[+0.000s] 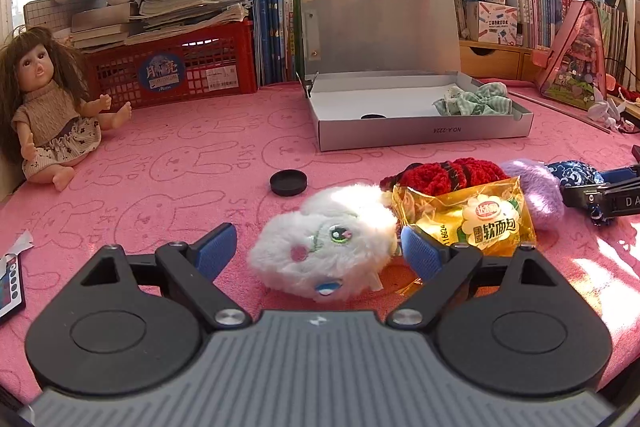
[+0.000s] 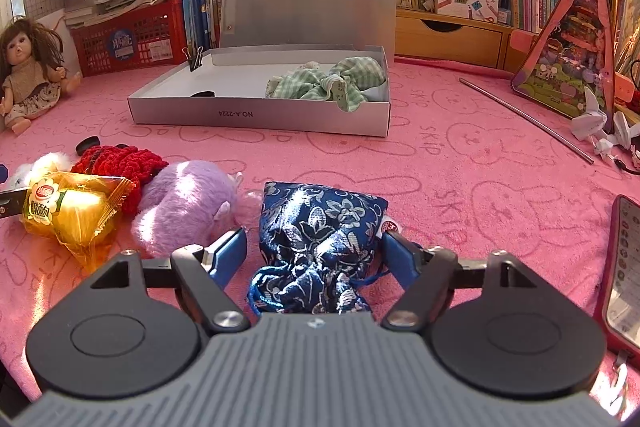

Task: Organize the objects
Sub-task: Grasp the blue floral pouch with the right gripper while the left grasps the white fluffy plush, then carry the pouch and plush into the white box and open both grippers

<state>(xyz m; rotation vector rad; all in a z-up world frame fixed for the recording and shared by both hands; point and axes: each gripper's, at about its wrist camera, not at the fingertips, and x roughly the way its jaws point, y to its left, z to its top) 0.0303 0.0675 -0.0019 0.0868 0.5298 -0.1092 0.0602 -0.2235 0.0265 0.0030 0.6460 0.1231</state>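
A white plush toy (image 1: 326, 241) lies on the pink cloth between the blue pads of my left gripper (image 1: 318, 251), which is open with gaps on both sides. Beside it sit a yellow bread packet (image 1: 472, 217), a red knitted piece (image 1: 444, 175) and a purple plush (image 1: 534, 189). My right gripper (image 2: 314, 253) stands open around a dark blue floral pouch (image 2: 316, 231); its pads are close to the cloth but not pressing. An open silver box (image 2: 260, 115) farther back holds a green checked cloth (image 2: 324, 81). The bread packet (image 2: 74, 209) and the purple plush (image 2: 184, 203) lie left of the pouch.
A black round lid (image 1: 288, 182) lies on the cloth. A doll (image 1: 44, 107) sits at the left by a red crate (image 1: 172, 67) of books. A phone (image 2: 622, 267) lies at the right, a remote (image 1: 10, 285) at the left, and a metal rod (image 2: 528, 119) near a pink triangular box (image 2: 572, 59).
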